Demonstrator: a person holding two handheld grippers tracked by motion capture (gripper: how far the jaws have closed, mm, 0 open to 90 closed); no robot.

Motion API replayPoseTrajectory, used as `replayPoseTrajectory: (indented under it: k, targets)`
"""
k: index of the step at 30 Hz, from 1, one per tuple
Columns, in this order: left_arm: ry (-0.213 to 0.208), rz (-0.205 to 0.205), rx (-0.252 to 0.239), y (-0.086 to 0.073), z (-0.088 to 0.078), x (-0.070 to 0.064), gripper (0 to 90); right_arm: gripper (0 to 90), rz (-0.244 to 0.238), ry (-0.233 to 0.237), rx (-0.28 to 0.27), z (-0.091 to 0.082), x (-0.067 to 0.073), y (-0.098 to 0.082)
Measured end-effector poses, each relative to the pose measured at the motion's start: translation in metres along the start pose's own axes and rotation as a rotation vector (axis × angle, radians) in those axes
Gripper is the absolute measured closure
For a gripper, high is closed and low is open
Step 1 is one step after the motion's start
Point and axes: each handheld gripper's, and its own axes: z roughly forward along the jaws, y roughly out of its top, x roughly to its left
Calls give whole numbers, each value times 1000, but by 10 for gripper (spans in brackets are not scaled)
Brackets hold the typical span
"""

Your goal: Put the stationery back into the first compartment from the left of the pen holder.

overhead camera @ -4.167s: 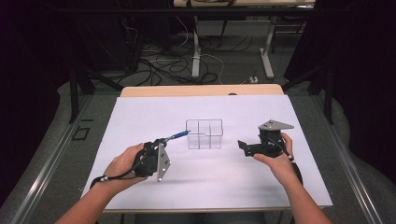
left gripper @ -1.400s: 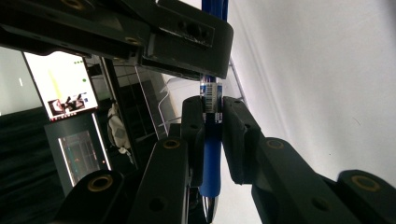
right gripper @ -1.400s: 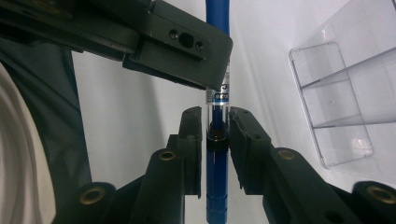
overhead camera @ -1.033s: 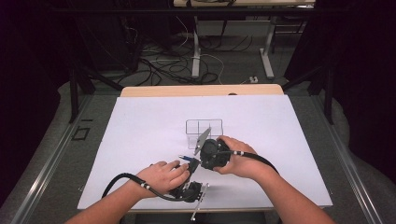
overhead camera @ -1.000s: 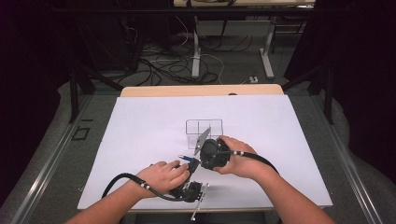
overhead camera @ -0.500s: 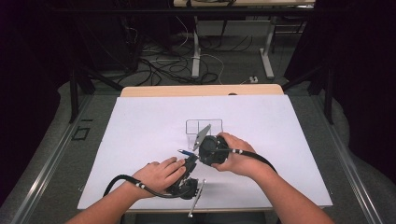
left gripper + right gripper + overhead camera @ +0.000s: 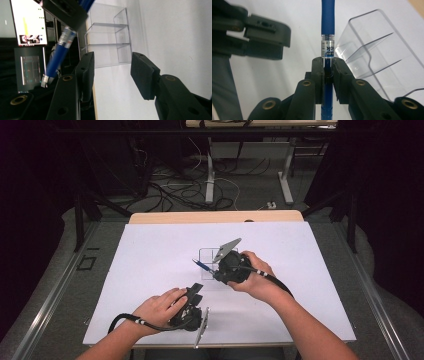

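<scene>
A blue pen (image 7: 202, 266) is clamped in my right gripper (image 7: 216, 274), which hovers just in front of a clear acrylic organizer (image 7: 209, 256). In the right gripper view the jaws (image 7: 327, 62) are shut on the pen (image 7: 327, 22), with the organizer (image 7: 374, 50) to its right. My left gripper (image 7: 194, 293) lies low near the table's front edge, below the pen. Its jaws (image 7: 112, 60) have just been opening and hold nothing between them. The pen (image 7: 58, 56) hangs off to their left and the organizer (image 7: 107, 42) stands ahead.
A white sheet (image 7: 150, 250) covers the table, with a wooden strip (image 7: 215, 216) along the far edge. Cables and desk legs (image 7: 210, 175) lie on the floor beyond. Dark screens (image 7: 30, 42) show at the left of the left gripper view.
The left gripper's jaws have parted and come off the pen. The right gripper has lifted slightly toward the organizer, taking the pen with it.
</scene>
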Motion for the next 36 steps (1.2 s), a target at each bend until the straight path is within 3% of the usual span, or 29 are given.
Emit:
replayPoseTrajectory:
  k: [2, 5, 7, 9, 12, 14, 15, 20, 21, 26, 31, 33, 36]
  targets:
    - [1, -69, -25, -2, 4, -2, 528, 800, 14, 4, -21, -1, -1, 1]
    - [4, -113, -2, -6, 5, 3, 512, 800, 46, -6, -74, -3, -5, 2]
    - [-3, -199, -10, -9, 8, 4, 498, 800, 60, -16, -109, -4, -8, 3]
    - [-10, -249, 13, -14, 9, 9, 488, 800, 70, -25, -148, -4, -11, 4]
    - [-19, -364, 20, -22, 11, 14, 484, 800, 95, -29, -196, -5, -15, 6]
    - [-18, -479, 3, -28, 14, 17, 479, 800, 107, -35, -237, -4, -17, 7]
    - [-37, -502, 15, -31, 15, 20, 473, 800, 109, -38, -247, -4, -18, 8]
    - [-76, -748, 39, -49, 21, 26, 425, 800, 138, -44, -319, -1, -23, 12]
    - [-66, -790, 37, -52, 23, 27, 411, 800, 145, -51, -332, 0, -24, 12]
    - [-109, -980, 24, -69, 25, 31, 357, 800, 164, -74, -392, 5, -29, 16]
    - [-129, -1088, -1, -80, 29, 30, 233, 799, 179, -97, -449, 13, -32, 18]
    - [-138, -1115, 0, -83, 31, 29, 164, 799, 179, -109, -459, 16, -33, 20]
    - [-149, -1149, -10, -89, 33, 28, 135, 799, 183, -124, -500, 25, -34, 23]
